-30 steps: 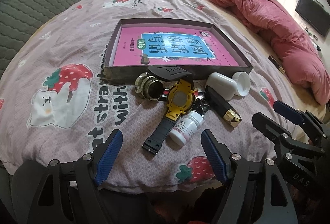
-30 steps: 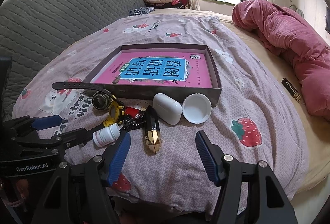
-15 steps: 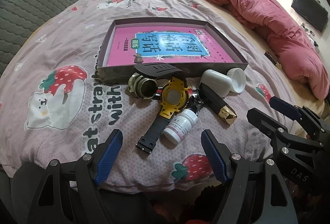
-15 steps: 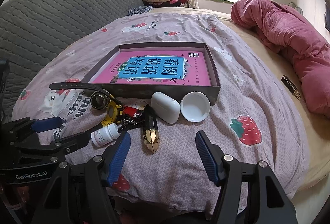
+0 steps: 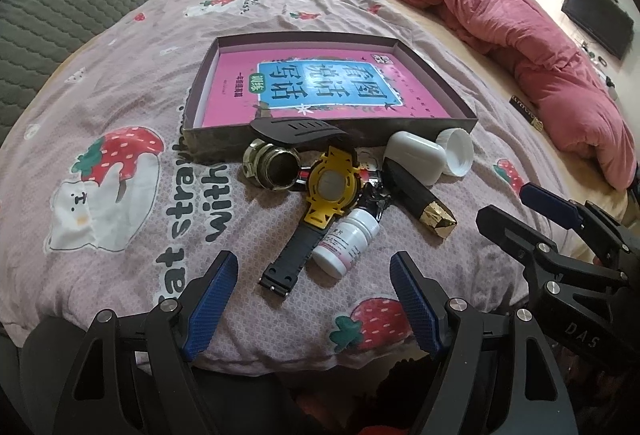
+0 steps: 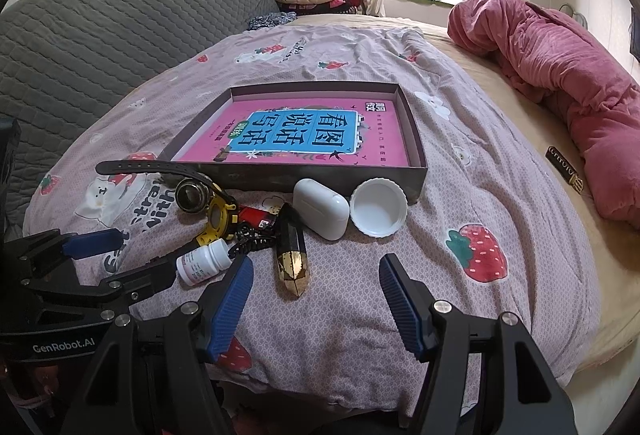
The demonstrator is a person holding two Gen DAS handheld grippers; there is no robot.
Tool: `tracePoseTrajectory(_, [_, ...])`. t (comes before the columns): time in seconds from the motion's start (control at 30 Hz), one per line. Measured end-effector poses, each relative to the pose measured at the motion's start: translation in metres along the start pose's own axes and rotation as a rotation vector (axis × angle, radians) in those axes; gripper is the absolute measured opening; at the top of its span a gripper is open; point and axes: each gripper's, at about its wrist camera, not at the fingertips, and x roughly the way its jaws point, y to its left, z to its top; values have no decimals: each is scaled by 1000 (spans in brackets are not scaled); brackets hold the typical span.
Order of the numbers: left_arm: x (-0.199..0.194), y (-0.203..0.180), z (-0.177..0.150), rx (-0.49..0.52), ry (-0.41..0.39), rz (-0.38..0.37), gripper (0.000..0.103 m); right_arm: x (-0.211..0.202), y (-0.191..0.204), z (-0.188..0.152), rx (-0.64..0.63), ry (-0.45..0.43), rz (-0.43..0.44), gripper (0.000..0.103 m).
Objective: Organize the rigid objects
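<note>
Lying on a strawberry-print bedspread [image 5: 120,107], a cluster of small rigid objects is shown just in front of a shallow box [image 5: 192,123] lined with a pink book [image 5: 328,87]. From left to right are seen: a brass-coloured metal ring [image 5: 272,169], a yellow-cased watch [image 5: 326,191] whose upper black strap rests on the box's near wall, a white pill bottle [image 5: 346,241] lying on its side against the watch, a black-and-gold faceted case [image 5: 416,195], a white earbud case [image 5: 416,157], and a white cap [image 5: 456,151] tipped against the box.

The left gripper [image 5: 312,303] is held wide open and empty, short of the watch strap and bottle. The right gripper [image 6: 316,299] is likewise spread wide and empty, near the gold end of the faceted case.

All pieces are judged light and stiff. The bottle and earbud case are smooth and likely slippery, and are best taken across their short width; the watch is best taken at its case, since the strap would flex.
</note>
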Motion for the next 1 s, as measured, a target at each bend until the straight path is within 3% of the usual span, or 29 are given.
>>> tracePoseTrajectory(0.6, [11, -4, -4, 26, 27, 2, 78, 15, -10, -3, 2, 40, -1, 65])
tracePoseTrajectory(0.93, [24, -11, 0, 94, 46, -32, 55, 26, -4, -4, -27, 53, 3, 65])
tracePoseTrajectory(1.0, [28, -11, 2, 103, 56, -32, 46, 27, -3, -4, -34, 53, 6, 65])
